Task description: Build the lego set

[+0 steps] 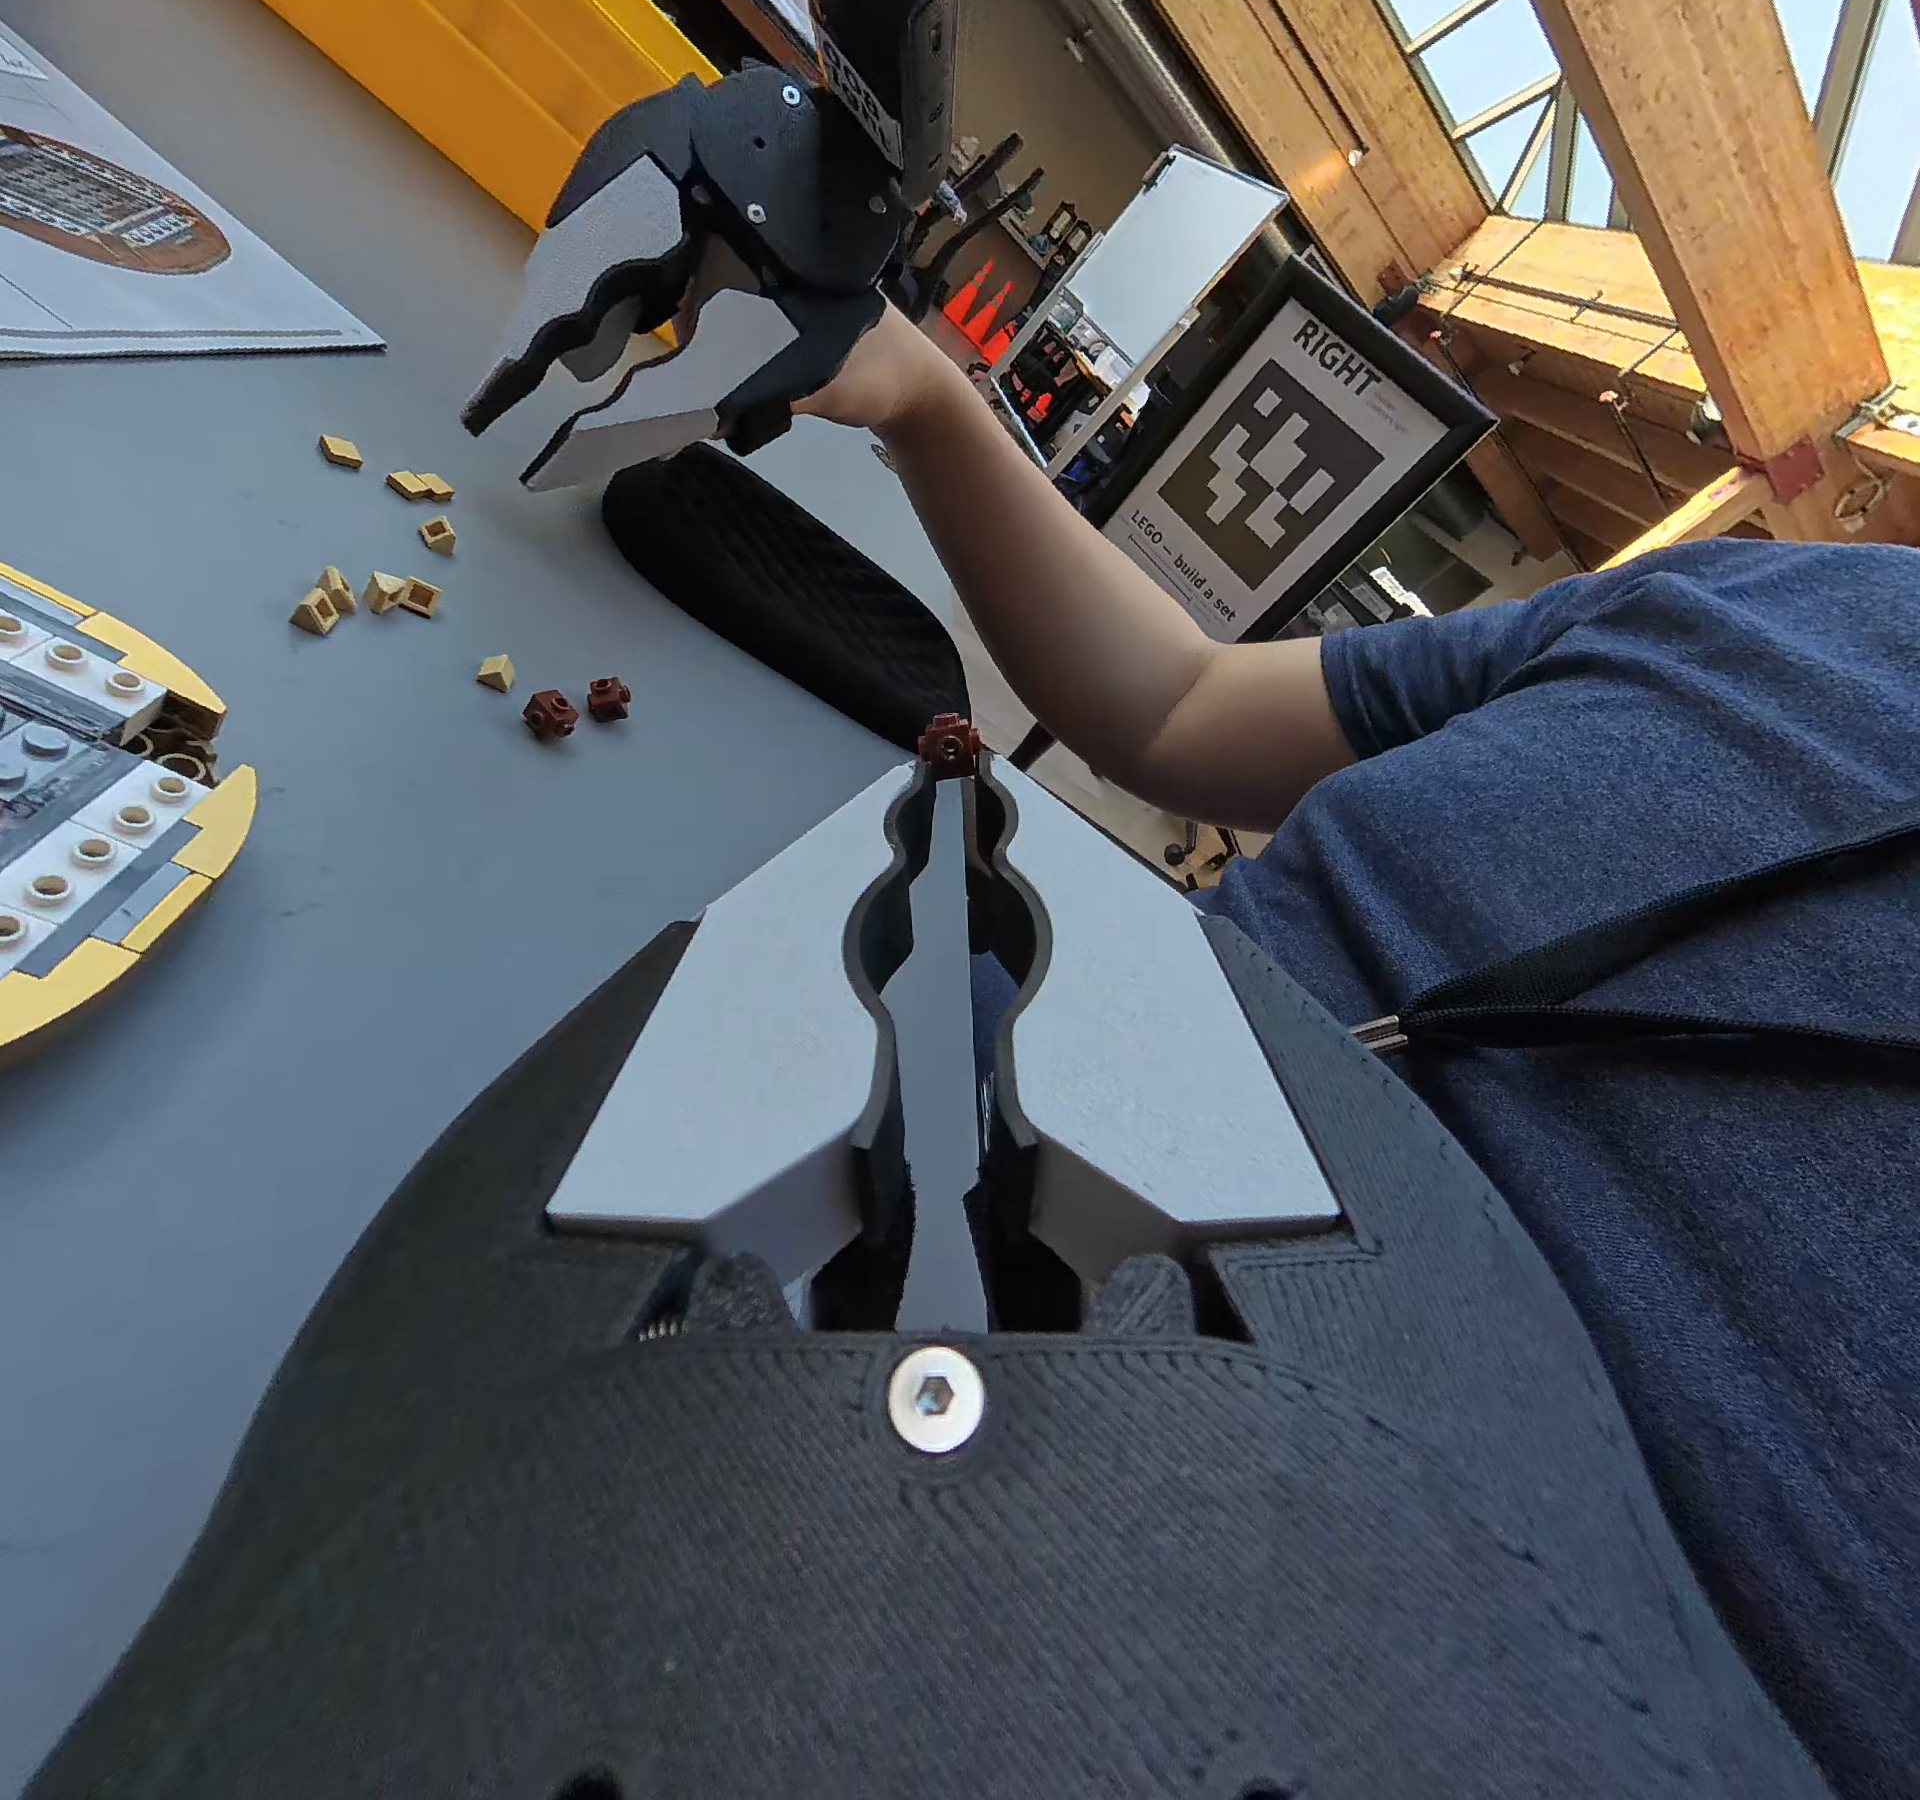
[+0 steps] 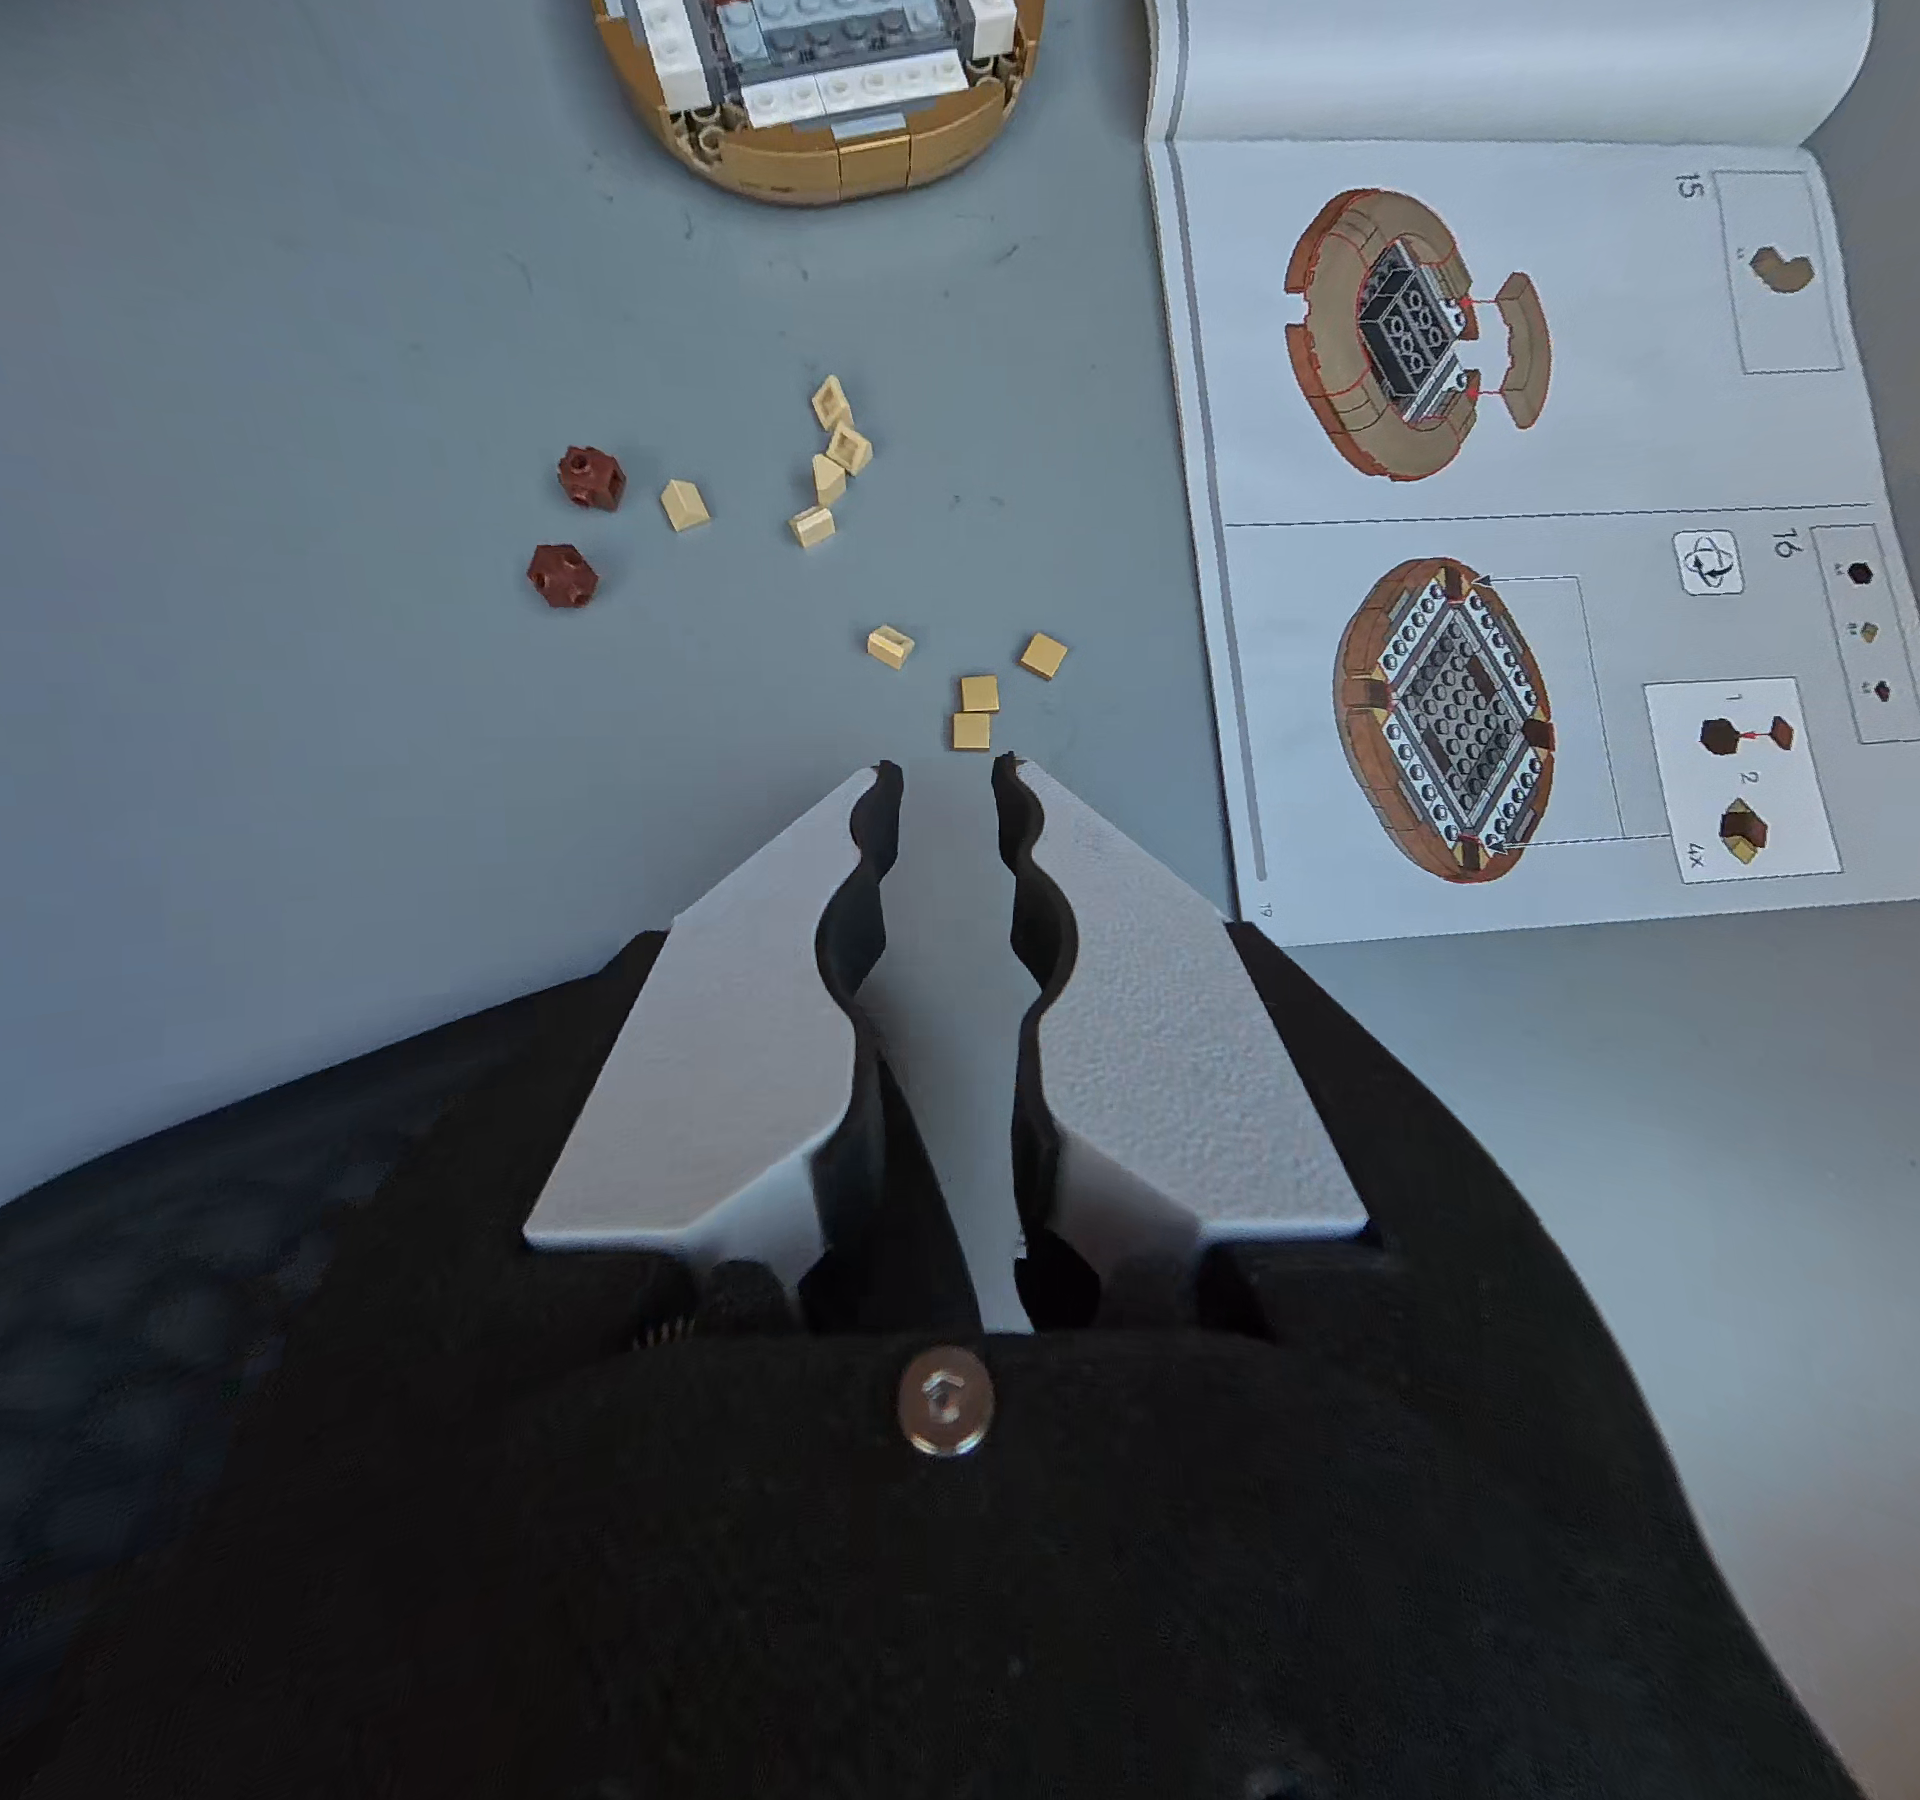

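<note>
The half-built oval model (image 2: pixel 805 57) lies flat on the grey bench (image 2: pixel 312 296), far from you in the right wrist view: its tan curved rim is closed along the near edge, white studded strips frame a grey studded floor, and two dark red pieces already sit at corners of that floor. Judged from this, the base and rim are done and you are in the corner-piece stage; the far end of the model is cut off by the frame, so you cannot count all the corners filled. Between model and tools lie the loose parts: two dark red studded cubes (image 2: pixel 577 529) side by side, and a scatter of small tan slope pieces (image 2: pixel 831 462) and flat tan tiles (image 2: pixel 977 711), none of them yet joined. Your left tool (image 1: pixel 945 763) is closed almost fully on a third dark red cube (image 1: pixel 945 740), pinched at the very fingertips and raised off the bench toward your body. Your right tool (image 2: pixel 945 774) is part open and holds nothing, its tips hovering just above the nearest tan tiles. The likely remaining work is to fit a tan piece to each cube and seat the pairs on the model. The open instruction booklet (image 2: pixel 1507 524) rests to the right of the parts, and a yellow bin (image 1: pixel 416 36) stands at the bench's far edge.
</note>
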Demonstrator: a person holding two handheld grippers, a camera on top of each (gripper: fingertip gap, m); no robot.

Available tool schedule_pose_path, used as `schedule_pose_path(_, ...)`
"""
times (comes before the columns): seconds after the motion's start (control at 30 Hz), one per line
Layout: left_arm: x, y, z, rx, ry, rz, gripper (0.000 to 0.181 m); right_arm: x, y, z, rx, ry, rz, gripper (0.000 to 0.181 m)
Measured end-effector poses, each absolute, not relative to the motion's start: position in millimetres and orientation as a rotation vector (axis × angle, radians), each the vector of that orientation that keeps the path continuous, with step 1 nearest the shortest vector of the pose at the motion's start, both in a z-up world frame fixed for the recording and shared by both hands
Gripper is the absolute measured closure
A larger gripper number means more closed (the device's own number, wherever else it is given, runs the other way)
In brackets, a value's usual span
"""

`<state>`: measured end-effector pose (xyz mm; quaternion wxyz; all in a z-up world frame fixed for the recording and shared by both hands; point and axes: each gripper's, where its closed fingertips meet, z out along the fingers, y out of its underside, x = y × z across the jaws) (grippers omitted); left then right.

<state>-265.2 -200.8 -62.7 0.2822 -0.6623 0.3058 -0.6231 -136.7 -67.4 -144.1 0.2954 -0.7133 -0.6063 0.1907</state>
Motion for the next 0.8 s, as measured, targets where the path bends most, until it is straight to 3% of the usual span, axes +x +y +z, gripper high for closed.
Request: schedule_pose_path(0.8, -264, -203, -62, -1.745, 0.804, -1.682, 0.175, -148, -60, -161, -1.953, -1.645, 0.547, 0.174)
